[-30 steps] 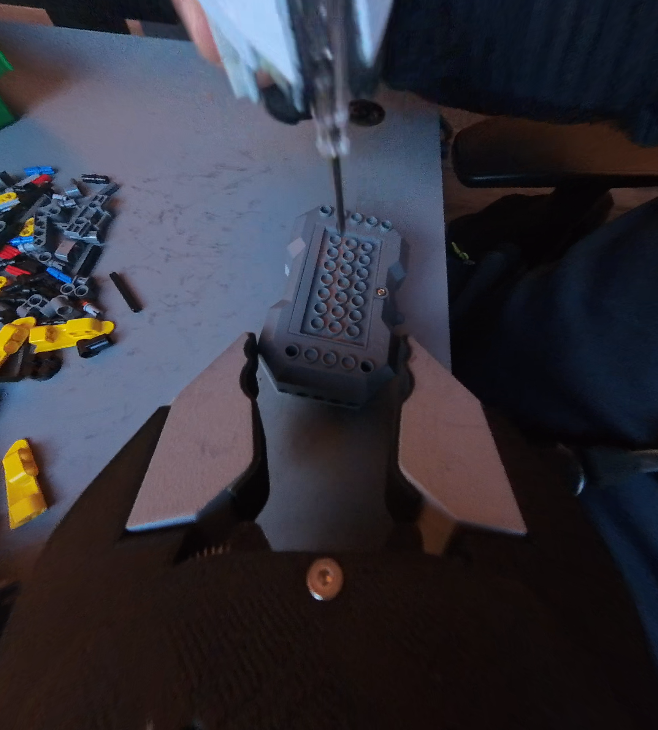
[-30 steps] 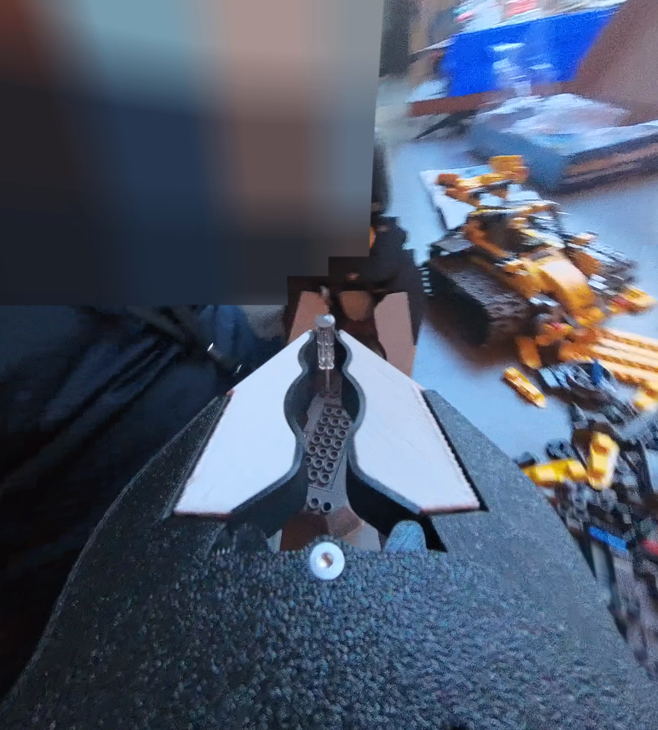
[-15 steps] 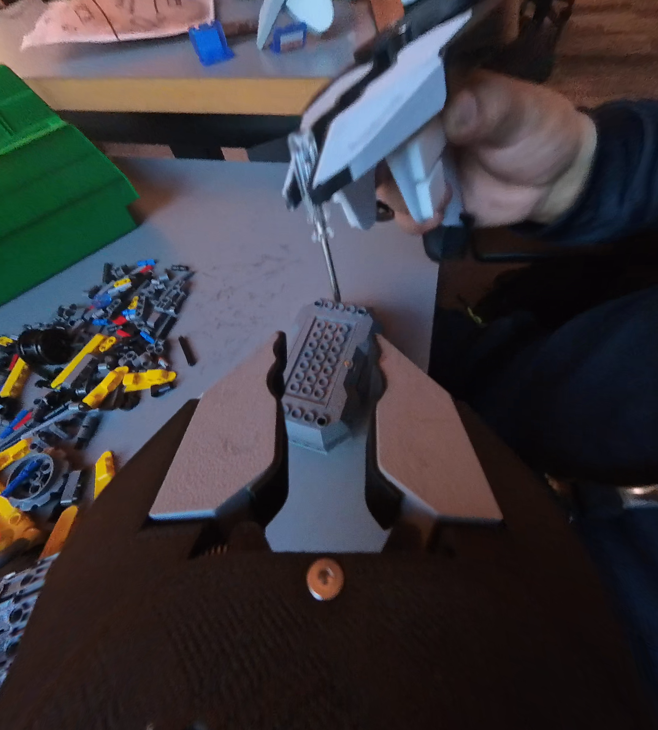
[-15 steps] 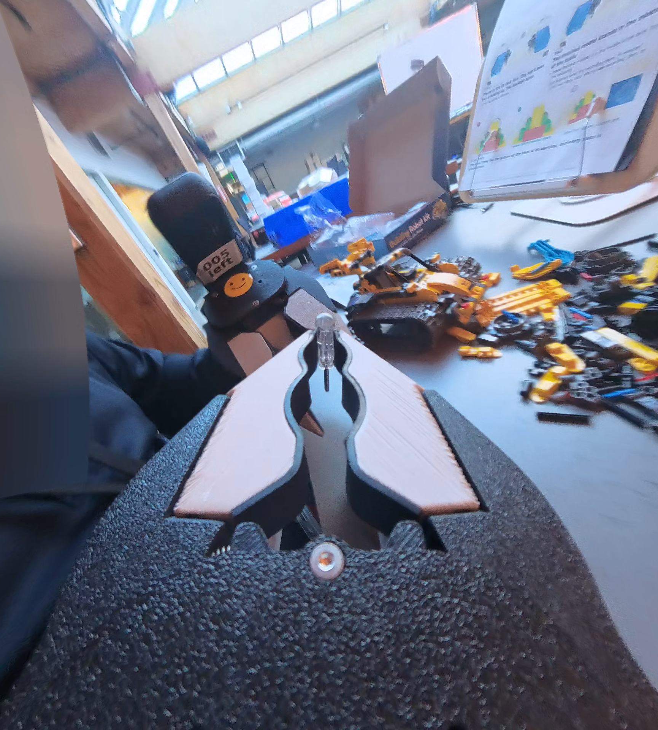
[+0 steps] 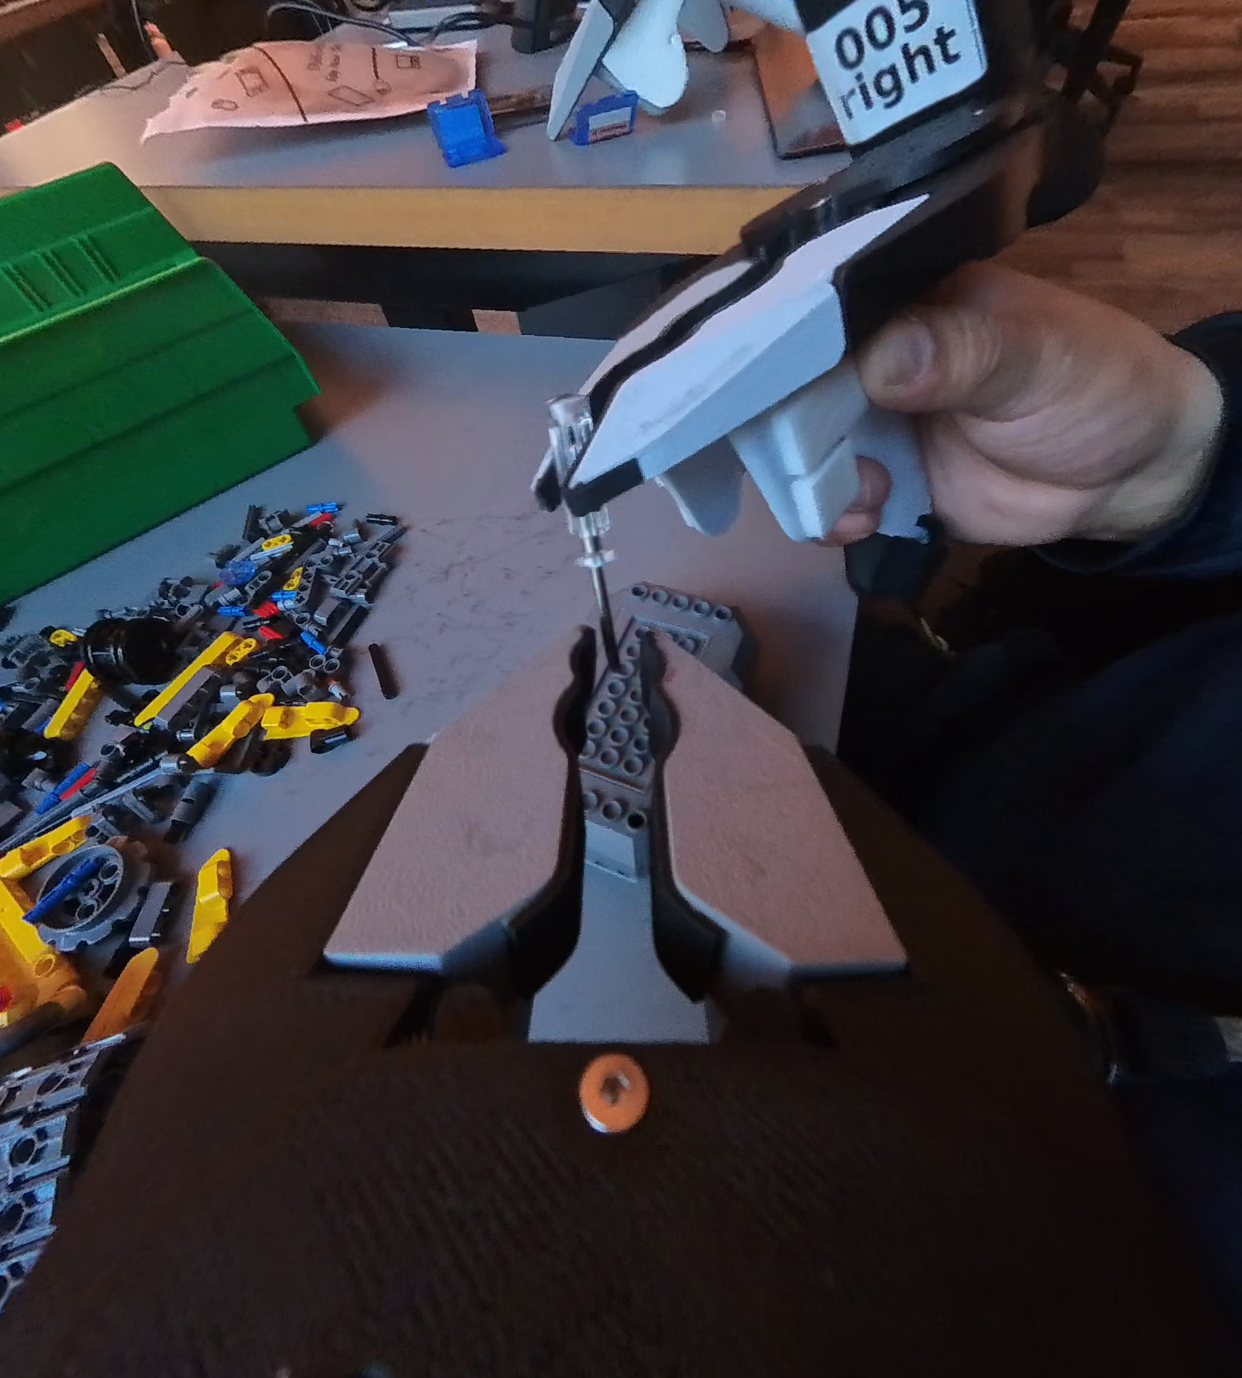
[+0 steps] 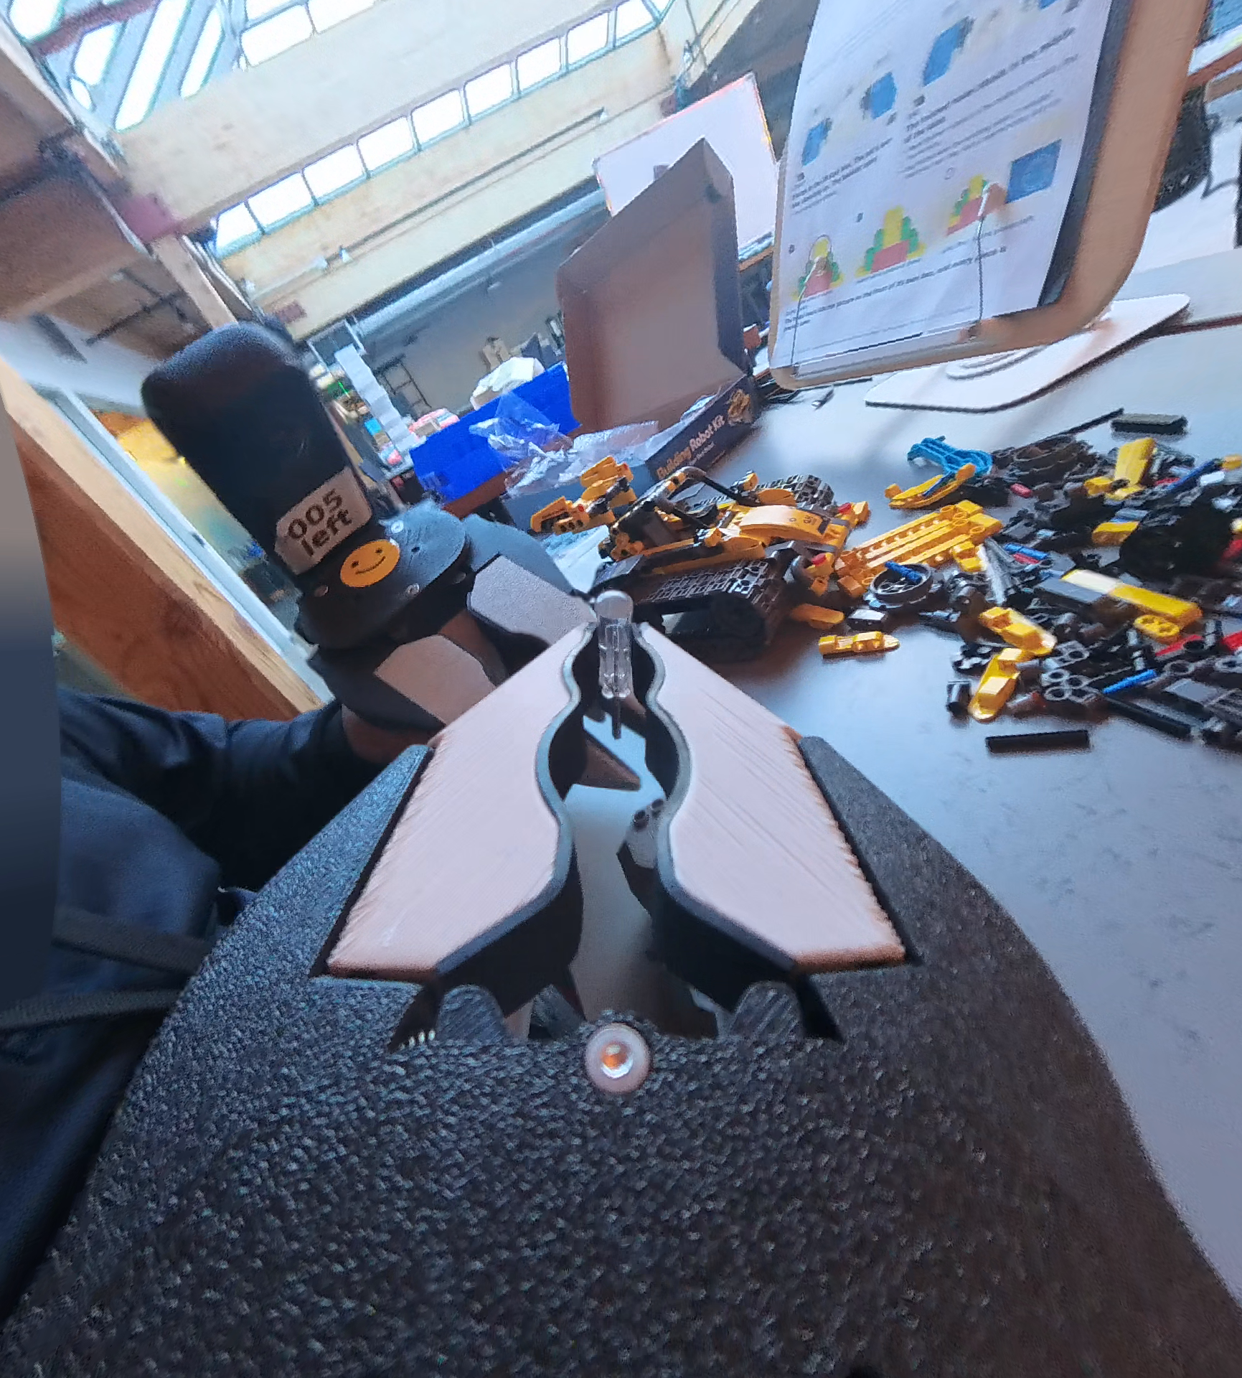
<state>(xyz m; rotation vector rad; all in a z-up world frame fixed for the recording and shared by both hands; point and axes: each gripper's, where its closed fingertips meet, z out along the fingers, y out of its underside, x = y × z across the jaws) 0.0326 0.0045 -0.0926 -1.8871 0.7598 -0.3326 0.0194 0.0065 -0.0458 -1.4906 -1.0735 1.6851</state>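
The left gripper (image 5: 618,656) is standing with its fingers drawn in on either side of the grey studded block (image 5: 621,727), pinching it by its long sides. The block is sitting on the grey table (image 5: 454,477) near its edge. Its long axis is running straight away from the left gripper, along the line of the fingers.

Just beyond the block's far end, the right gripper (image 5: 565,477) is coming in from above and from the right, gripped by a hand (image 5: 1035,417). Its fingers are pressed together on the clear handle of a small screwdriver (image 6: 614,649). The dark shaft is pointing down at the block's far studs; whether the tip is touching them is hard to tell, since the left fingers are partly covering it.

Left of the block, loose yellow and grey building pieces (image 5: 155,708) are lying scattered. Farther left, a green bin (image 5: 81,350) is standing.
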